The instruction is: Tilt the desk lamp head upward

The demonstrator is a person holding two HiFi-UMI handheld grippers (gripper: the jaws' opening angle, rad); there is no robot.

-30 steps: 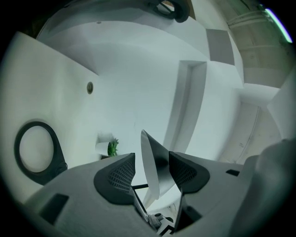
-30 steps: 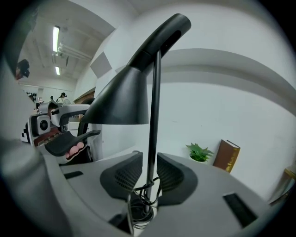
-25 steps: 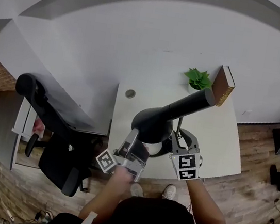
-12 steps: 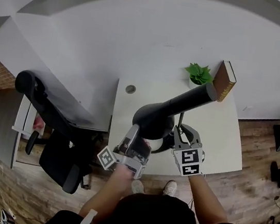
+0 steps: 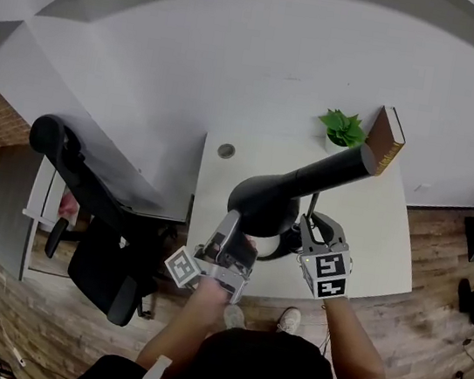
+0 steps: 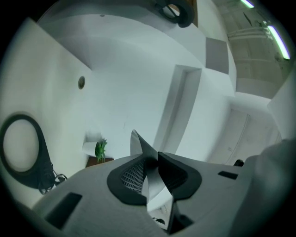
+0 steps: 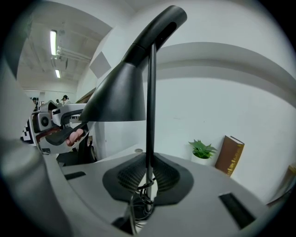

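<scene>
A black desk lamp stands on the white desk (image 5: 375,240). Its cone-shaped shade (image 5: 259,203) points toward me, and its neck (image 5: 337,168) slopes up to the back right. My left gripper (image 5: 236,226) is shut on the thin rim of the shade (image 6: 147,178), which sits pinched between the pads. My right gripper (image 5: 309,227) is shut on the lamp's thin upright stem (image 7: 150,139), low down near the base and its cord. In the right gripper view the shade (image 7: 118,99) hangs above left, with the left gripper (image 7: 55,128) at its edge.
A small potted plant (image 5: 343,131) and a brown book (image 5: 383,143) stand at the desk's back edge against the wall. A cable grommet (image 5: 226,150) lies at the back left. A black office chair (image 5: 98,234) stands left of the desk.
Both grippers have closed: the left onto the shade rim, the right onto the stem. The white inside of the shade no longer shows in the head view.
</scene>
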